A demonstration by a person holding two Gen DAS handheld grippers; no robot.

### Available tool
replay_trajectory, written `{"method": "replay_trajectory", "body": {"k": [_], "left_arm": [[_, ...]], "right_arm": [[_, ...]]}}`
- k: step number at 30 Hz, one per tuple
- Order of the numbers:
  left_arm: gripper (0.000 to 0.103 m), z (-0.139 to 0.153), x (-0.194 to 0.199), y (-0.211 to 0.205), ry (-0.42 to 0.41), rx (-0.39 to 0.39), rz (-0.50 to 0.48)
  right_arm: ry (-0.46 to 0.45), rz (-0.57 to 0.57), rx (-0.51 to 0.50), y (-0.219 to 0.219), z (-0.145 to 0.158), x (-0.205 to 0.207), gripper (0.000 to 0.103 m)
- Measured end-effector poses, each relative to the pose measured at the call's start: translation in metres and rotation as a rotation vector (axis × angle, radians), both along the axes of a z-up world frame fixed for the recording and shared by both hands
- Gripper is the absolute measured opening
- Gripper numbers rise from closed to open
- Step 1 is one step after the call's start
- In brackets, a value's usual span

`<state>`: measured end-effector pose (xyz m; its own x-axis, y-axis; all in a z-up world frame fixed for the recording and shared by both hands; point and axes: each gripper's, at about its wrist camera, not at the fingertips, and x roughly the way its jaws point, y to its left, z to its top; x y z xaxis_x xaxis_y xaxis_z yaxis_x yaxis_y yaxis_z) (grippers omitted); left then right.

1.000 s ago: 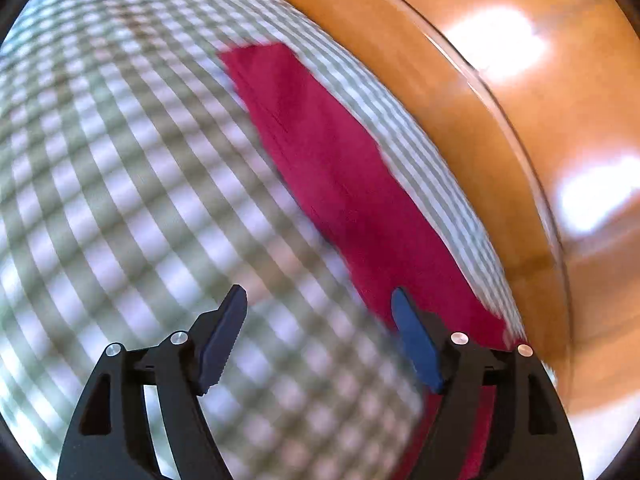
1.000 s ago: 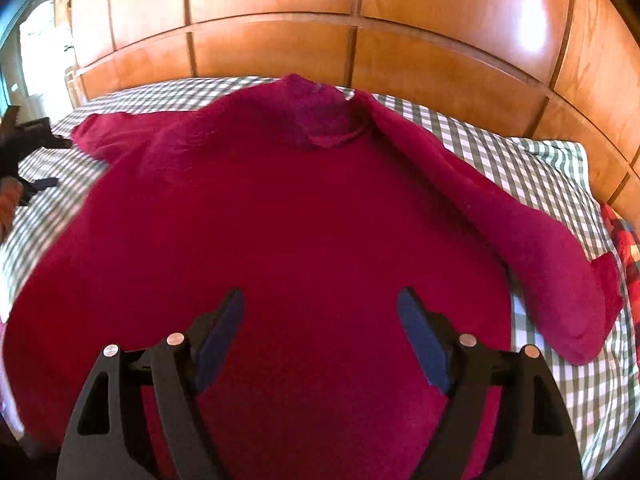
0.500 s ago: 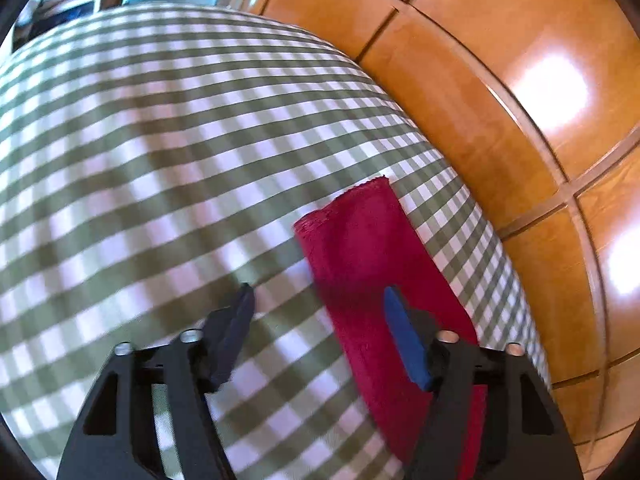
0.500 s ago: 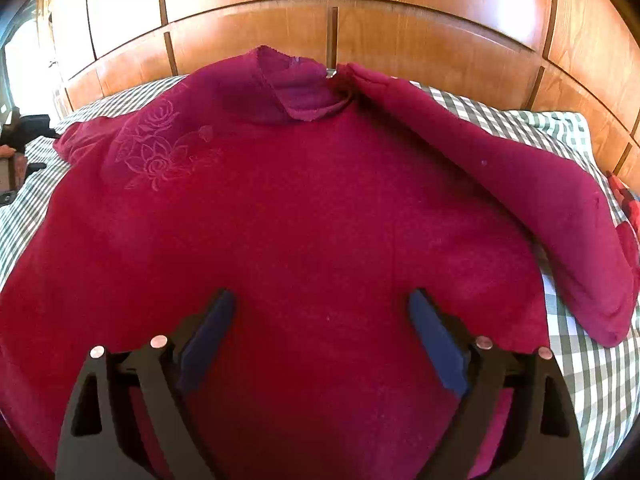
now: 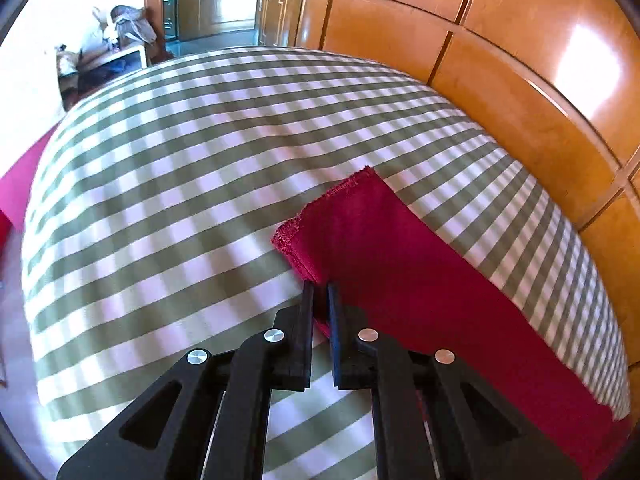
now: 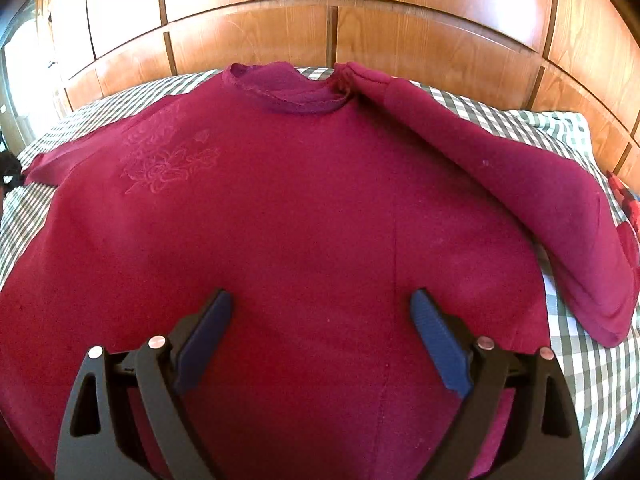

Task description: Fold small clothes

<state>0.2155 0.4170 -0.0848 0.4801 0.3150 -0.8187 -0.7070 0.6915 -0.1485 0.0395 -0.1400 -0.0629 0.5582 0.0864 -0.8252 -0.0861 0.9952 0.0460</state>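
Left gripper: jaws spread a second ago over checked bedsheet, now pressed together on the near edge of the red sleeve, just behind its frayed cuff at 11 o'clock from the fingertips. Right gripper: jaws spread wide, slightly wider than a second ago, hovering over the lower body of the red sweater, nothing pinched. Sweater spread flat on the sheet, collar at 12 o'clock, other sleeve trailing toward 3 o'clock, wooden headboard beyond.
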Motion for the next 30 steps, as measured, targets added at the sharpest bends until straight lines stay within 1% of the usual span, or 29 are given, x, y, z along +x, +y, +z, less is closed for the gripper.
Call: {"method": "replay_trajectory", "body": {"k": [2,3,4,5,6,7,8,9,11,13,14,16,17,19,20,22,23,24,25,27,28,30], "left_arm": [[0.009,0.002,0.0,-0.004,0.025,0.008,-0.001],[0.016,0.005,-0.001,-0.005,0.031,0.003,0.009],[0.019,0.009,-0.004,-0.007,0.027,-0.011,0.02],[0.032,0.016,-0.008,-0.01,0.013,-0.029,0.038],[0.053,0.021,-0.011,-0.013,0.006,-0.031,0.054],[0.062,0.027,-0.015,-0.019,-0.01,-0.034,0.071],[0.067,0.037,-0.025,-0.029,-0.058,-0.042,0.074],[0.067,0.043,-0.031,-0.038,-0.088,-0.046,0.054],[0.067,0.055,-0.039,-0.062,-0.11,-0.032,-0.021],[0.067,0.065,-0.052,-0.096,-0.144,-0.02,-0.133],[0.067,0.069,-0.057,-0.117,-0.159,-0.03,-0.215],[0.067,0.071,-0.066,-0.149,-0.174,-0.042,-0.326],[0.067,0.072,-0.072,-0.171,-0.182,-0.058,-0.403],[0.067,0.069,-0.076,-0.202,-0.195,-0.094,-0.504],[0.067,0.067,-0.079,-0.218,-0.198,-0.112,-0.554],[0.067,0.064,-0.085,-0.255,-0.194,-0.134,-0.66],[0.067,0.061,-0.087,-0.276,-0.184,-0.144,-0.722],[0.067,0.06,-0.089,-0.29,-0.175,-0.144,-0.757],[0.067,0.059,-0.091,-0.306,-0.168,-0.14,-0.797],[0.067,0.056,-0.094,-0.334,-0.157,-0.133,-0.871],[0.067,0.053,-0.095,-0.348,-0.143,-0.127,-0.904],[0.067,0.047,-0.096,-0.369,-0.123,-0.133,-0.954]], "right_arm": [[0.0,0.0,0.0,0.0,0.0,0.0,0.091],[-0.001,0.0,0.0,0.0,0.0,0.0,0.091],[-0.001,0.0,0.001,0.0,0.0,0.0,0.091],[-0.002,0.0,0.002,0.0,0.0,0.0,0.091],[-0.002,-0.001,0.003,0.0,0.001,-0.001,0.091],[-0.003,-0.001,0.006,-0.001,0.001,-0.001,0.091],[-0.004,-0.004,0.009,-0.002,0.002,-0.002,0.091],[-0.001,-0.01,0.024,-0.005,0.005,-0.003,0.091],[0.005,-0.032,0.067,-0.014,0.011,-0.006,0.091],[-0.009,-0.099,0.153,-0.039,0.023,-0.015,0.09],[-0.017,-0.135,0.184,-0.053,0.028,-0.02,0.09],[-0.041,-0.241,0.244,-0.098,0.041,-0.033,0.09],[-0.05,-0.293,0.268,-0.119,0.046,-0.039,0.09],[-0.068,-0.437,0.305,-0.176,0.054,-0.054,0.088],[-0.069,-0.536,0.309,-0.212,0.054,-0.062,0.086],[-0.051,-0.677,0.326,-0.261,0.052,-0.07,0.081],[-0.036,-0.747,0.343,-0.284,0.048,-0.073,0.078],[-0.019,-0.829,0.361,-0.312,0.041,-0.075,0.077],[-0.009,-0.882,0.368,-0.332,0.035,-0.075,0.076],[0.007,-0.941,0.37,-0.357,0.027,-0.068,0.073],[0.011,-0.961,0.376,-0.366,0.024,-0.062,0.071],[0.019,-0.981,0.393,-0.378,0.018,-0.045,0.07]]}}
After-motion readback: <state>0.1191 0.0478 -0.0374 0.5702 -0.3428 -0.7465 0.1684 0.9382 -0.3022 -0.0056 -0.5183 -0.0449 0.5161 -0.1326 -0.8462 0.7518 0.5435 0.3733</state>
